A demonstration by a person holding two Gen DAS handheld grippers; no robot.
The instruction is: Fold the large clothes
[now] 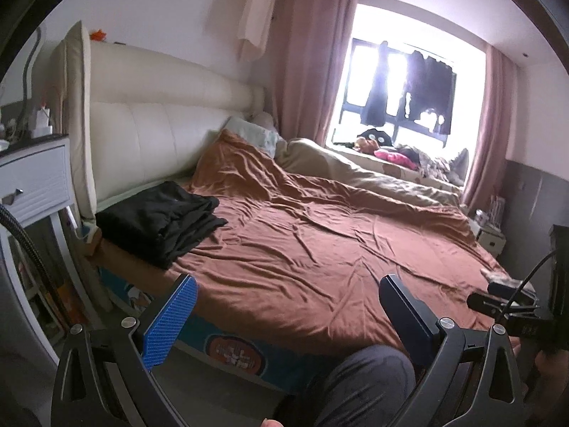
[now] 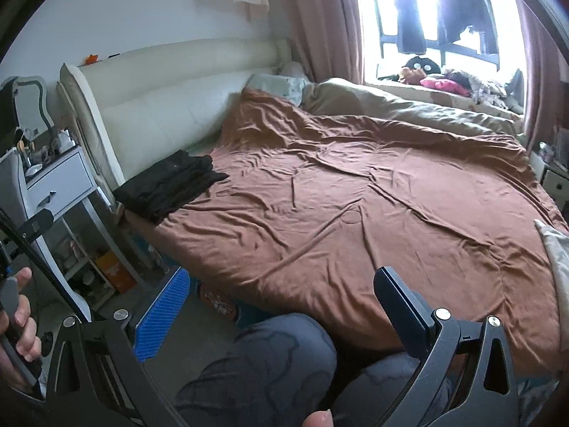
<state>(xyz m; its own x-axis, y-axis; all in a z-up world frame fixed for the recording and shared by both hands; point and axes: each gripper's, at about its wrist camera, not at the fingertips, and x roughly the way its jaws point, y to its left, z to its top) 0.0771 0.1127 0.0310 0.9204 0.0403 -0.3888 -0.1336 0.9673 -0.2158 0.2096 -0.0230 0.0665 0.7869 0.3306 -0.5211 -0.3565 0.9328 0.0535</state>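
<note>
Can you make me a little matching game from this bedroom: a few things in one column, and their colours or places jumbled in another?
Things:
1. folded clothes
2. bed sheet
3. headboard
4. curtain

Descriptions:
A. pink, beside the window
B. black, at the bed's corner near the nightstand
C. cream, padded
D. rust brown, wrinkled

Pairs: 1-B, 2-D, 3-C, 4-A

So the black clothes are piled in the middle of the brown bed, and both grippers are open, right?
Not the middle: the black clothes lie at the bed's corner near the headboard and nightstand, as the left wrist view shows. Both the left gripper and right gripper are open.
</note>
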